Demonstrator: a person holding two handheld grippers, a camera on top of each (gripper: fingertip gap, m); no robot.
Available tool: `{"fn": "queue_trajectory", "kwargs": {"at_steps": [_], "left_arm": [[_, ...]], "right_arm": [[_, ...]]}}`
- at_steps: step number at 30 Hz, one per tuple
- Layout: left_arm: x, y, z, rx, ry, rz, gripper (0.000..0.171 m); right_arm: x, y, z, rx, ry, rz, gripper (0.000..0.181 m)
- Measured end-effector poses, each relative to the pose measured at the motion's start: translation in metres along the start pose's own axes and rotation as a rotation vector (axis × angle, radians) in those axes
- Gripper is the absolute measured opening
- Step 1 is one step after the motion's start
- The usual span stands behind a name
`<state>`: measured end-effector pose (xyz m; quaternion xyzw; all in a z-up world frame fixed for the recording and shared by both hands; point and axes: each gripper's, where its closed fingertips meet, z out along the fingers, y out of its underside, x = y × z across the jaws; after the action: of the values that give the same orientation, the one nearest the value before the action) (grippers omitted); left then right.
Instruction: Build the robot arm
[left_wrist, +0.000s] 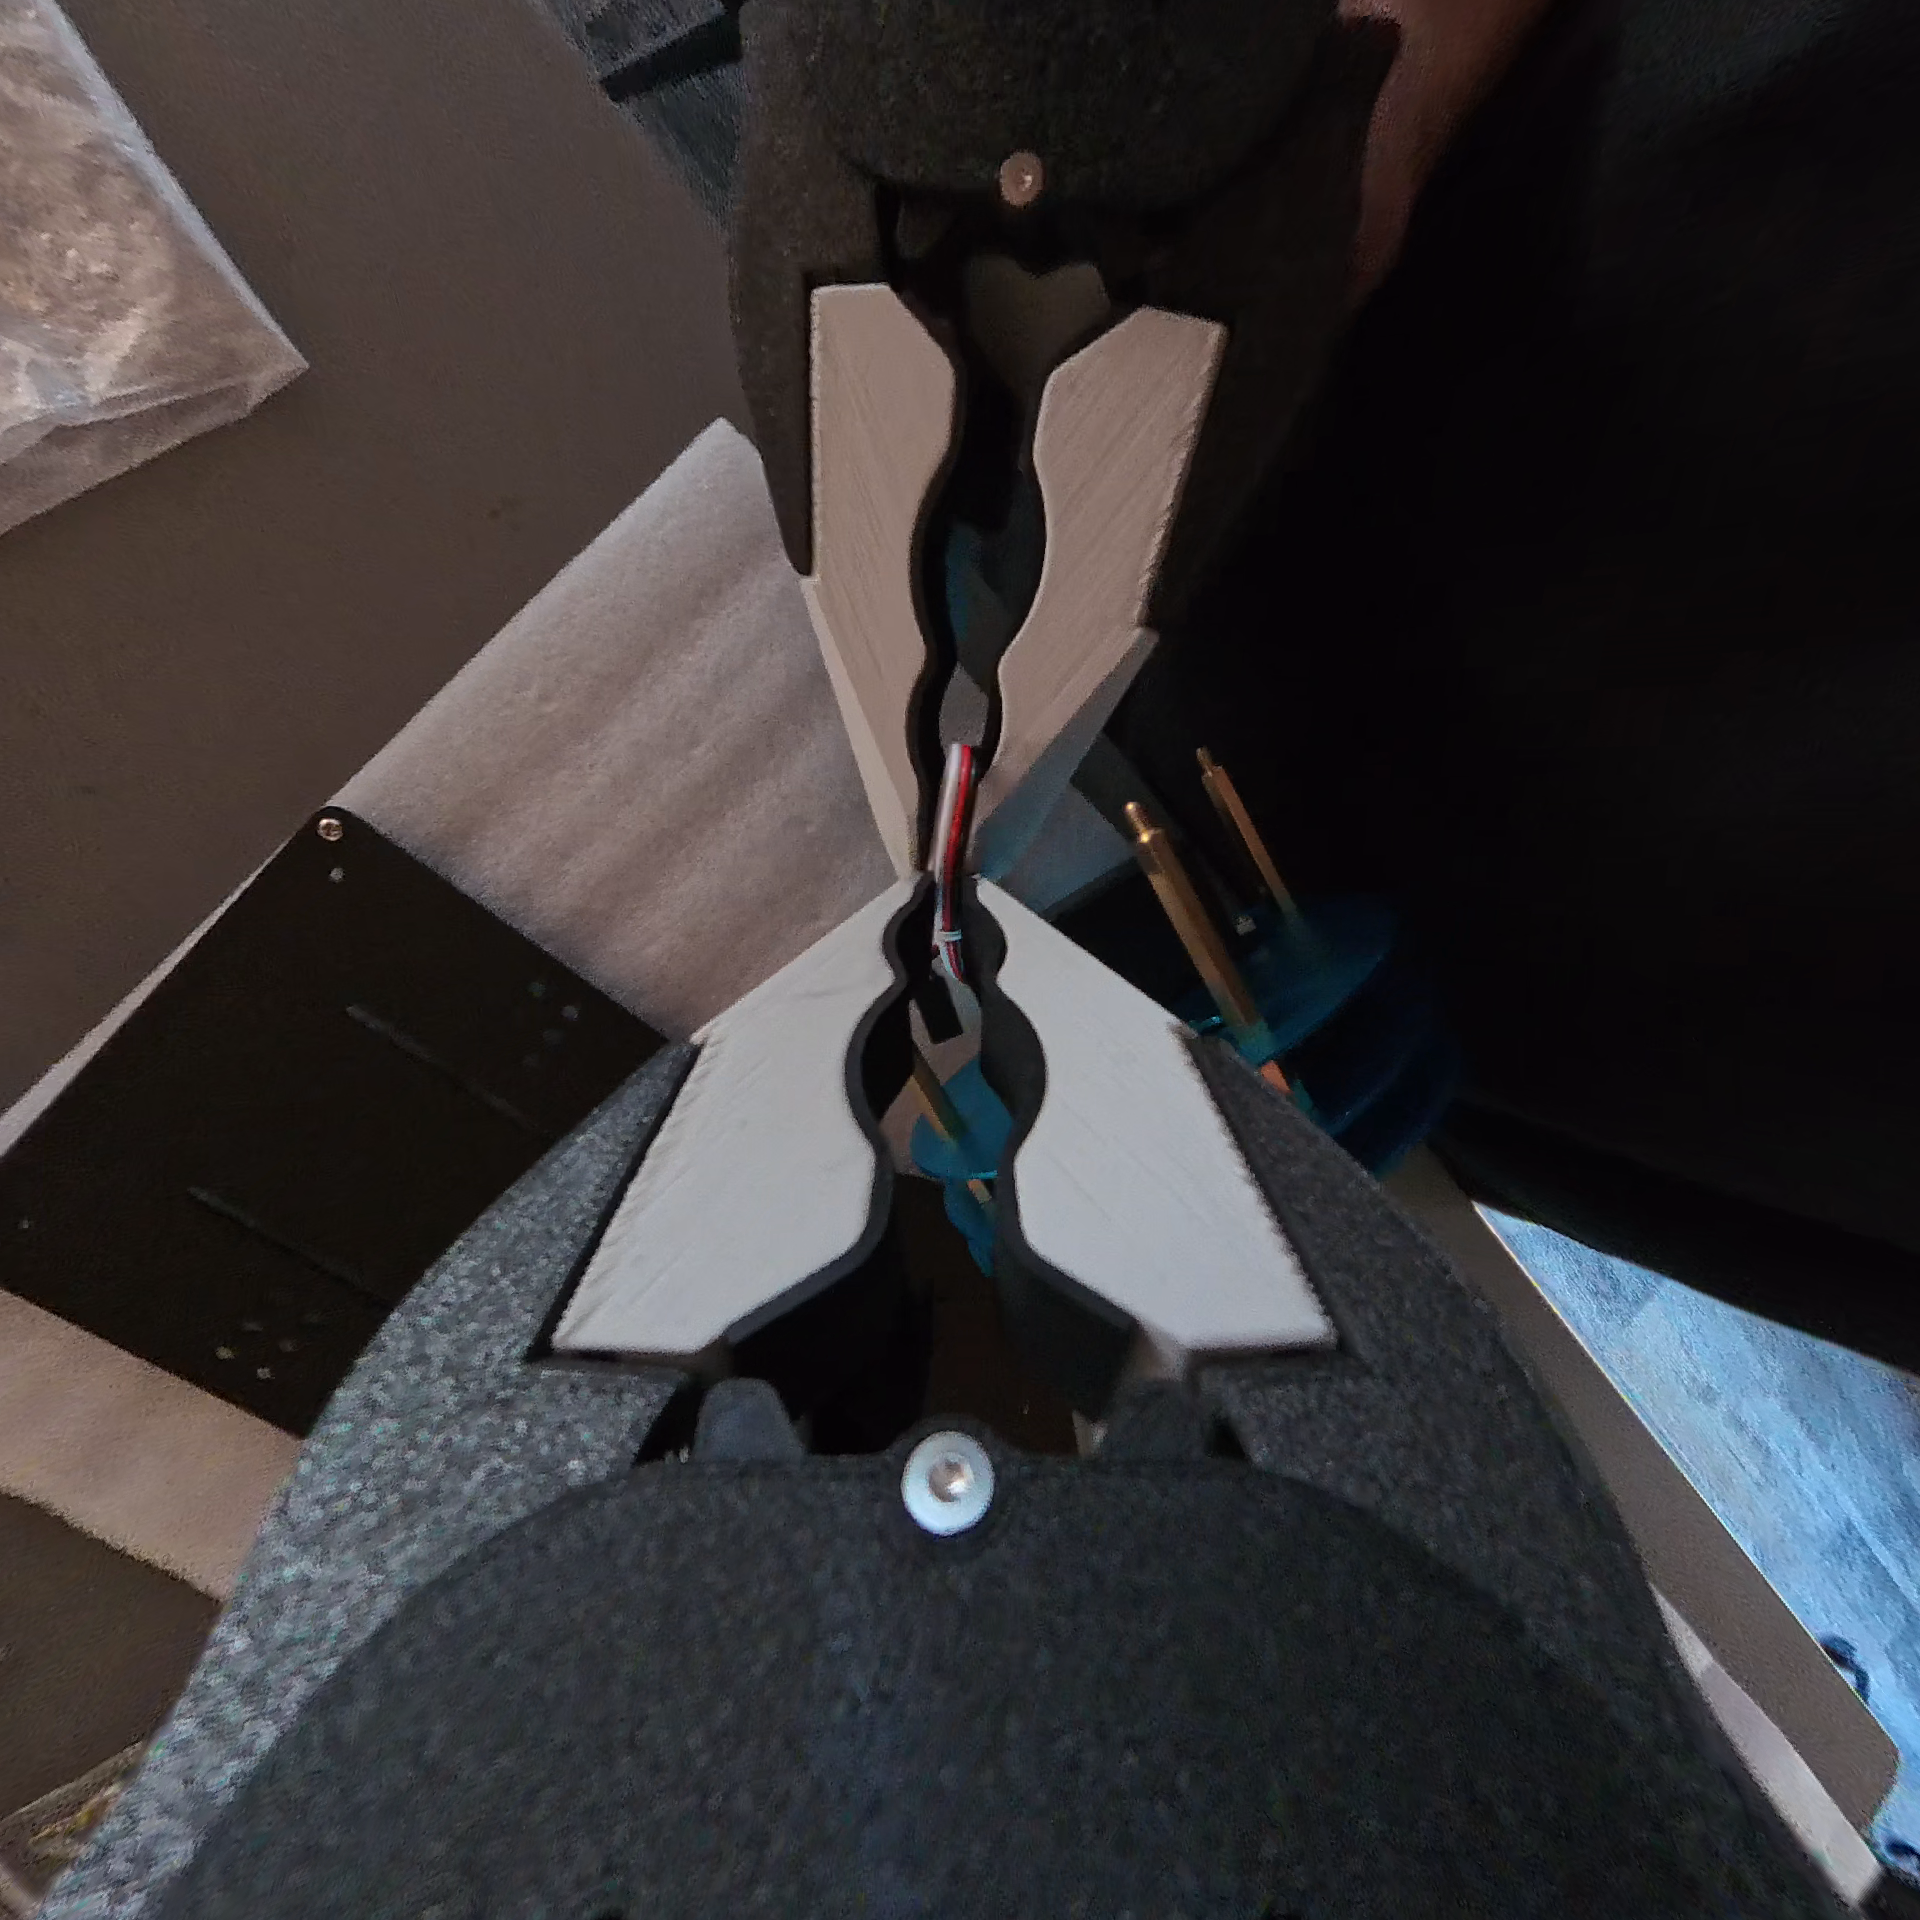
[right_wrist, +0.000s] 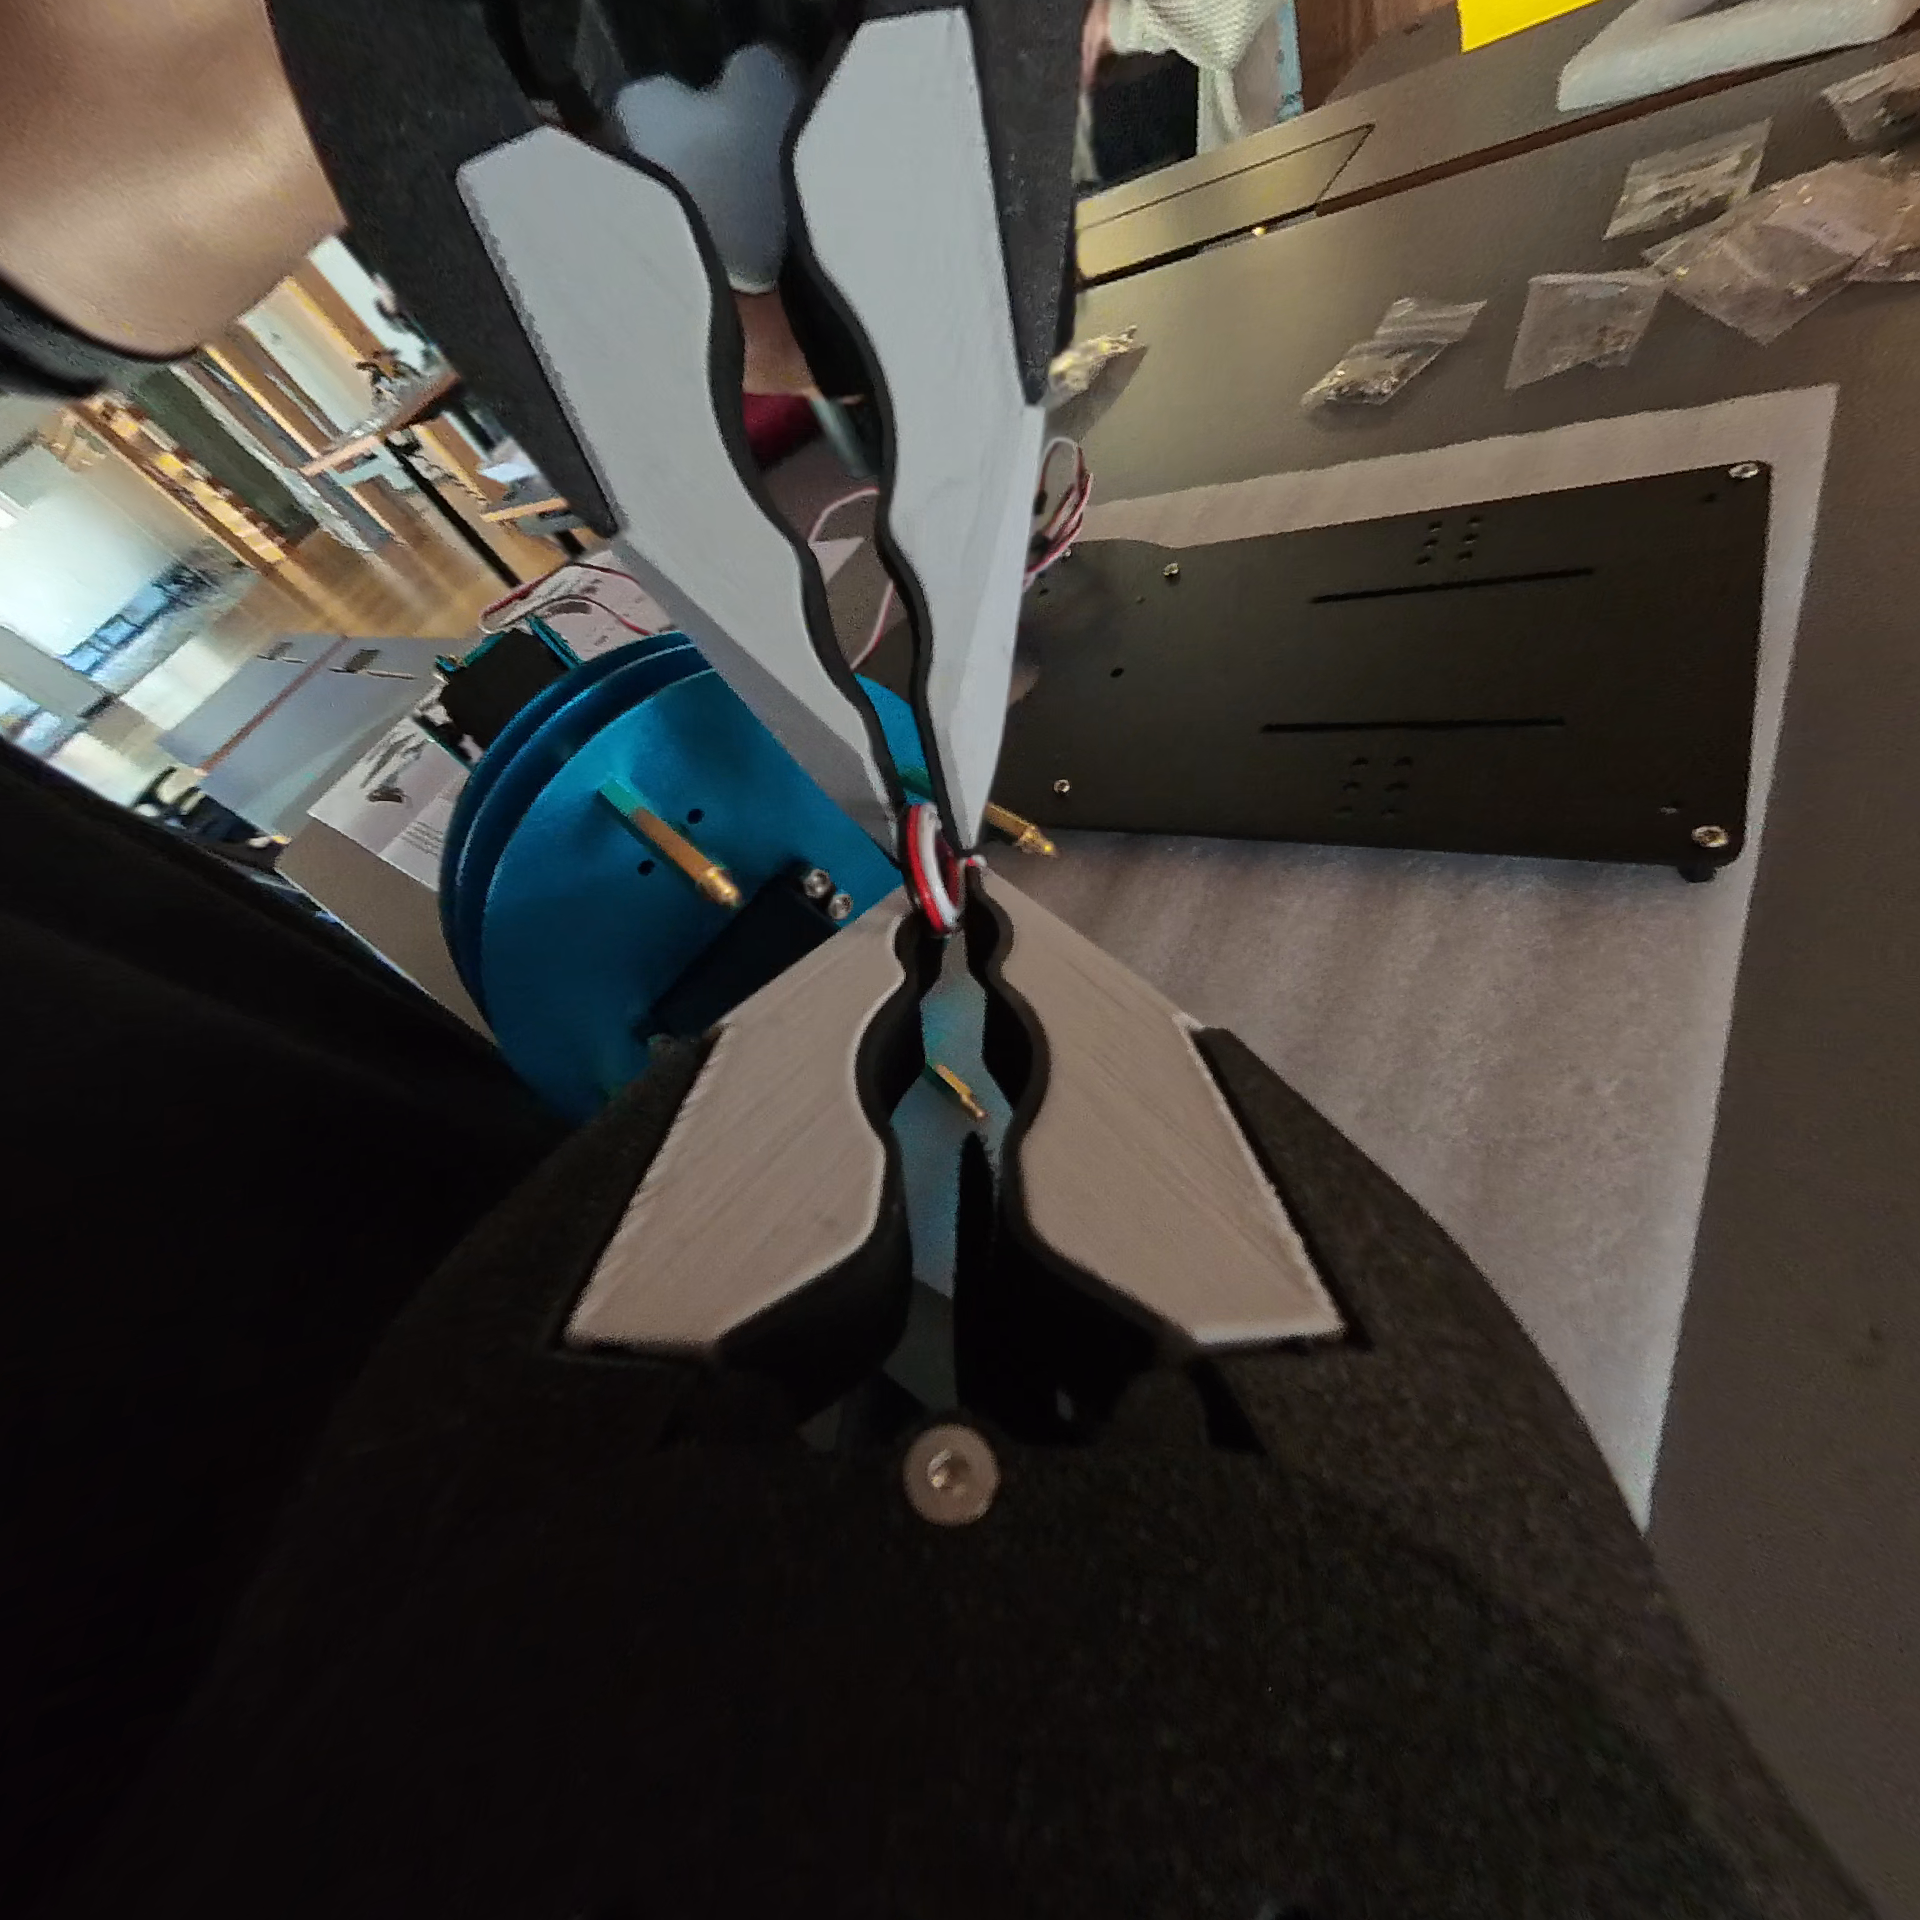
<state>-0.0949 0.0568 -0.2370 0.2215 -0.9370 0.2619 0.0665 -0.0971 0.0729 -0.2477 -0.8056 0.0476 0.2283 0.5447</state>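
Near, left wrist view: left gripper (left_wrist: 953, 891) has its jaws drawn almost together, tips pinching a thin red, white and black wire bundle (left_wrist: 951, 831). A small black plug (left_wrist: 935, 1013) on the wire's end hangs in the hollow between the fingers.

Near, right wrist view: right gripper (right_wrist: 948, 914) is likewise closed down, tips nipping a looped part of the same wire. The two grippers meet tip to tip, nearly touching, the wire between them.

Just behind the tips: a blue disc assembly (right_wrist: 623, 914) on its side, with brass posts (right_wrist: 686, 857) sticking out of it. The wire trails off behind it.

Farther right: a black slotted plate (right_wrist: 1403, 665) lying on a white foam sheet (right_wrist: 1351, 1039).

Far: small clear plastic bags (right_wrist: 1579, 322) scattered on the dark table (right_wrist: 1818, 1143).
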Motion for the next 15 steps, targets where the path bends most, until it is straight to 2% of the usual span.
{"fn": "queue_trajectory", "kwargs": {"at_steps": [6, 15], "left_arm": [[0.0055, 0.0032, -0.0062, 0.054, -0.046, 0.035, 0.004], [0.0064, 0.0034, -0.01, 0.157, -0.042, -0.07, 0.003]], "right_arm": [[-0.0053, -0.0022, 0.0023, 0.021, -0.062, -0.04, 0.002], [-0.0067, -0.0036, 0.0029, 0.058, -0.107, -0.046, 0.002]]}}
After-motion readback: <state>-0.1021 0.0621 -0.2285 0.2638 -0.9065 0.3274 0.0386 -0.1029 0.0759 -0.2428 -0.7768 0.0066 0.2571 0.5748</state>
